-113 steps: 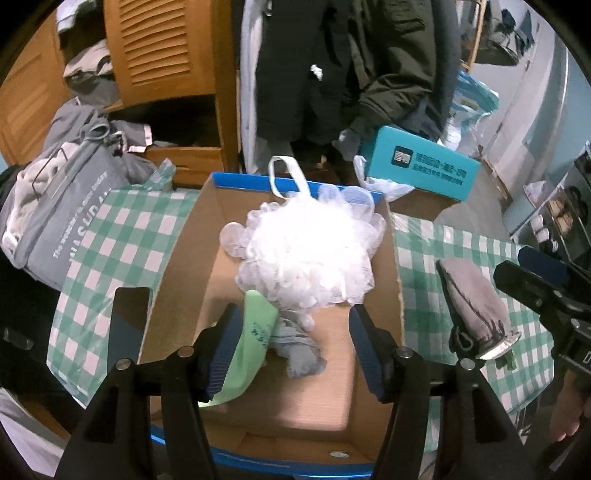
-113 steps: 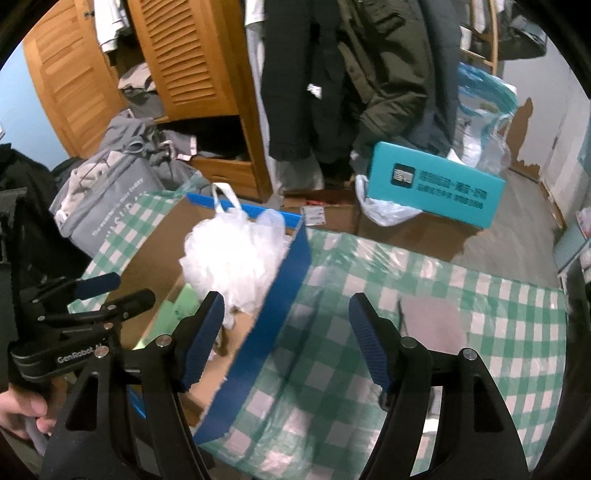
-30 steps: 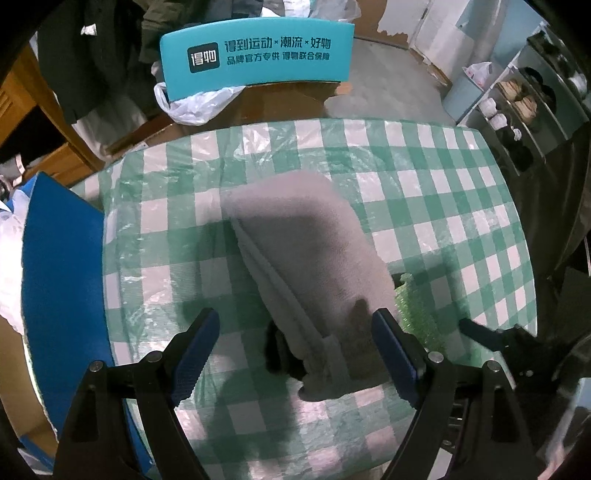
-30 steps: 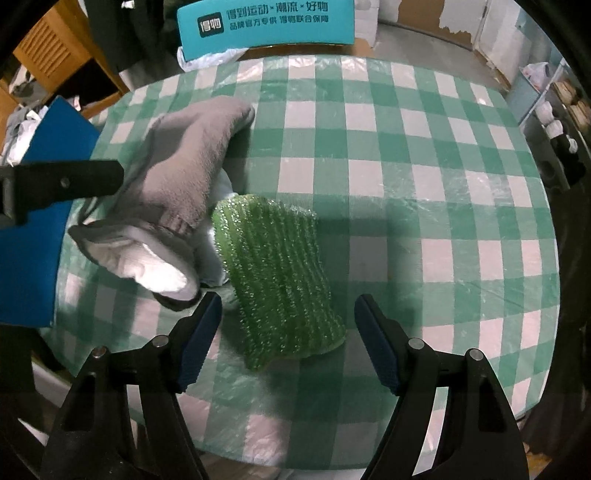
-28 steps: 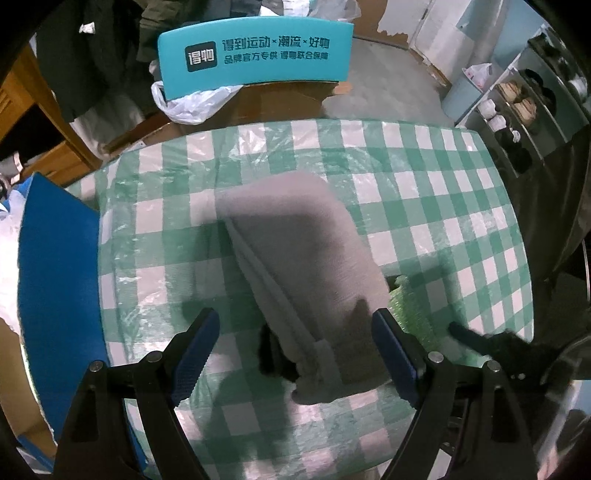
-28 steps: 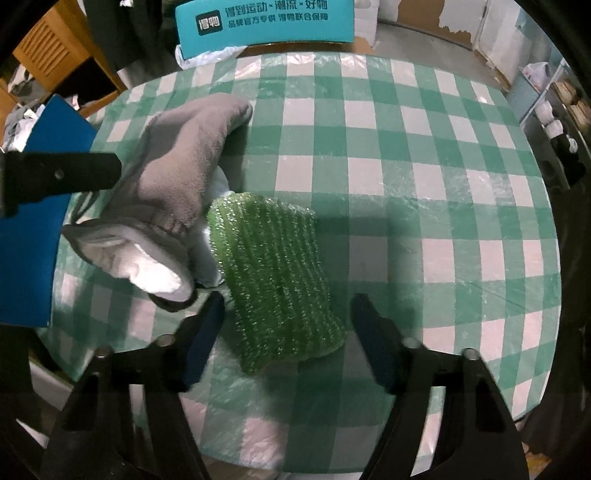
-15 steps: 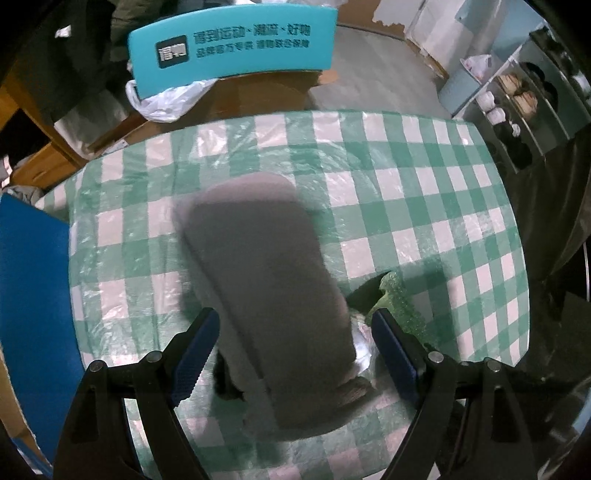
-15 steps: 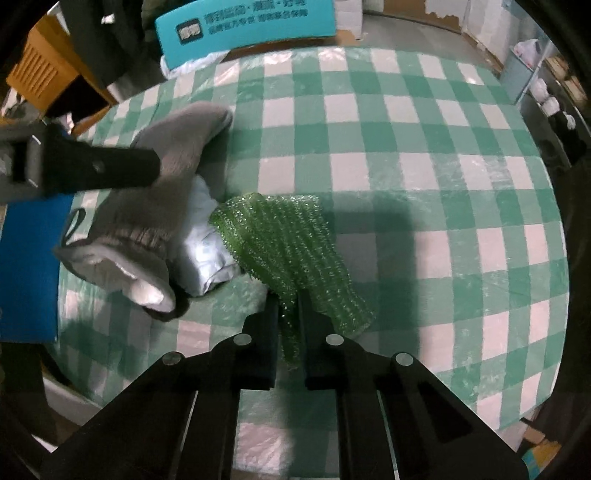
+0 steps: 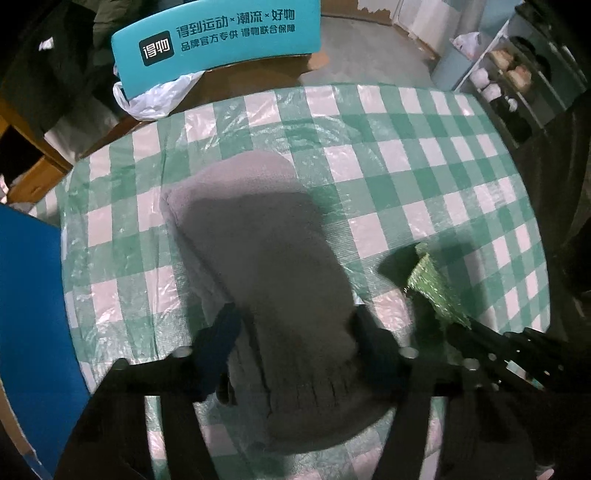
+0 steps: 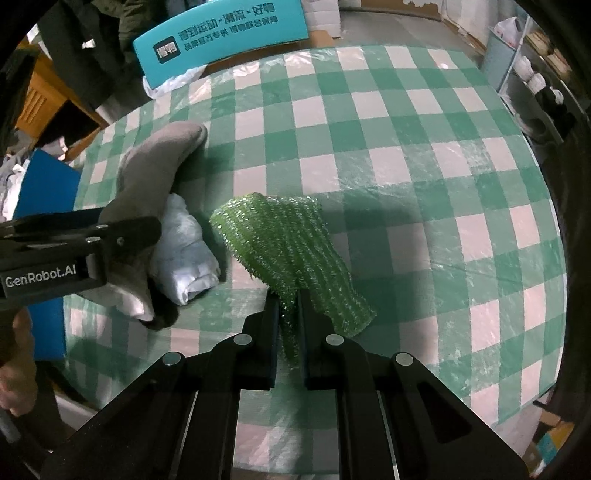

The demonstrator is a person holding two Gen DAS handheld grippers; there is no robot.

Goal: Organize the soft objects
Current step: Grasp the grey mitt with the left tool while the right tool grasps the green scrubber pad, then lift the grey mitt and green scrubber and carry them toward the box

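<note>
Gripper on the right is pinching the green scrubber lying on the checked tabletop, while the left gripper, jaws just closing, is pressing around the grey mitten beside it.

Table covered by green-checked cloth; teal box beyond; grey floor; wooden cabinet; shelves at right; dim light.

Matt fleecy grey mitt, glittery knitted green scrubber, glossy crinkled plastic tablecloth.
</note>
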